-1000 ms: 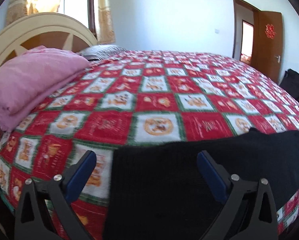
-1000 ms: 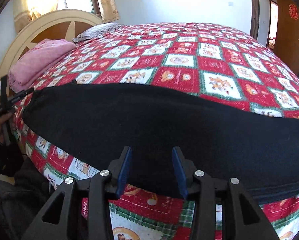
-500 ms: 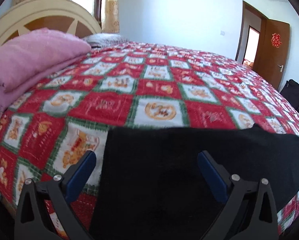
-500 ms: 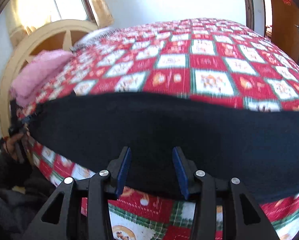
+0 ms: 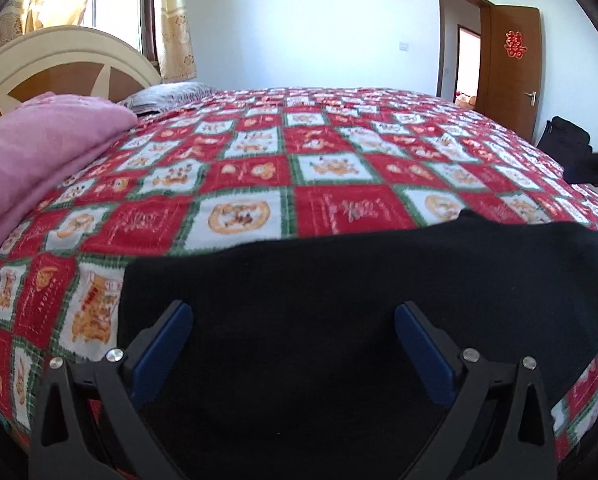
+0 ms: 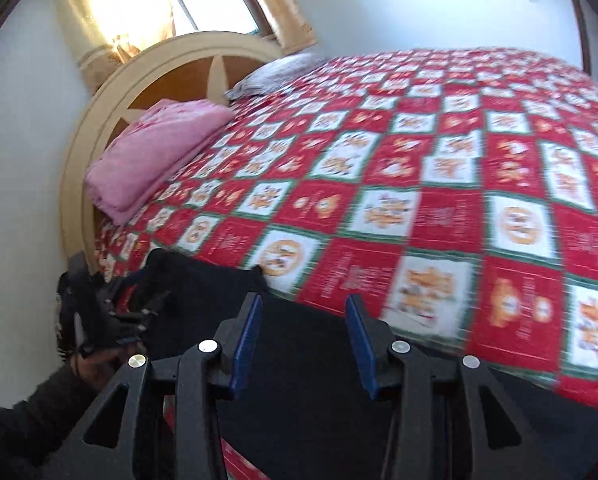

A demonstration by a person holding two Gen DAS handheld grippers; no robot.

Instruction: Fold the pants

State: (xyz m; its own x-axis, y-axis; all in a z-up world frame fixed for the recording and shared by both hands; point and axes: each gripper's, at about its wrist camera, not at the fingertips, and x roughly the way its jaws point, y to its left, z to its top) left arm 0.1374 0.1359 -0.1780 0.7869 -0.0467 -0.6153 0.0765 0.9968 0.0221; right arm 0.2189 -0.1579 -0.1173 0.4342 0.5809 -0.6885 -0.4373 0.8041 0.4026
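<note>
2 tools work over 1 pair of black pants (image 5: pixel 339 300), which lies along the near edge of the bed (image 5: pixel 339 184), on a red, white and green checked bedspread (image 6: pixel 439 208).

Left tool (image 5: pixel 293 344): its blue fingers (image 5: pixel 163 344) are spread wide above the dark cloth, one to each side, and nothing is pinched between them. Right tool (image 6: pixel 301 340): its fingers (image 6: pixel 245 340) stand moderately apart over the pants, and they too grip nothing; whether the tips touch the fabric cannot be told from either view.

Progress: the garment appears as 1 long, flat, dark band with a fairly straight far edge and no visible stack of layers across its length. This suggests that the legs are already laid together and smoothed, while the crosswise folds that shorten the band are not yet made. Exact layering cannot be told, since the black cloth shows no seams or creases.

Orientation: the long axis of the pants runs left to right, parallel to the bed's near edge. One end lies near the left tool, towards the headboard (image 6: pixel 111 92) and the folded pink blanket (image 5: pixel 47 152); the other end extends rightwards past the right tool. Which end carries the waistband cannot be told.
</note>
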